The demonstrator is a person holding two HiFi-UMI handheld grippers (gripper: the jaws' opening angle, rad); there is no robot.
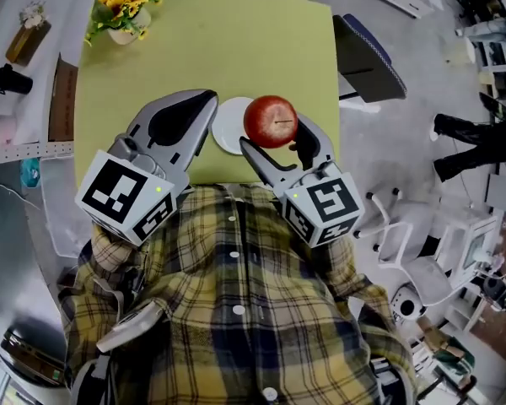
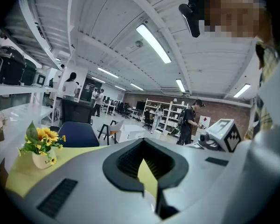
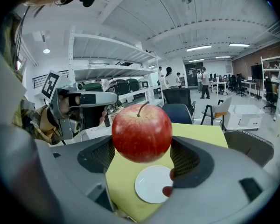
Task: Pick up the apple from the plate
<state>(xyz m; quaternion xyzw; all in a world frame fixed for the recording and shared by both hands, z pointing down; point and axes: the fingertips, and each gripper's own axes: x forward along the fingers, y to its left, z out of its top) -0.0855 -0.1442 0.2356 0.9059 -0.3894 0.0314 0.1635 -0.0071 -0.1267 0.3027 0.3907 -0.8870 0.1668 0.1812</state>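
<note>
Red apple (image 3: pixel 142 132), count one: clamped between the jaws of the right gripper (image 1: pixel 274 137), stem up, held in the air clear of the plate. White plate (image 1: pixel 226 129), count one: bare, on the yellow-green bench (image 1: pixel 202 49) near its front edge; the right gripper view shows it below the apple. In the head view the apple covers the plate's right rim. Grippers, two. Left gripper (image 1: pixel 209 99): jaws closed tip to tip, nothing between them, reaching in over the front edge just left of the plate. Pot of sunflowers (image 1: pixel 125 11), one, at the far left corner. Dark chair (image 1: pixel 367 57), one, beside the right edge.
</note>
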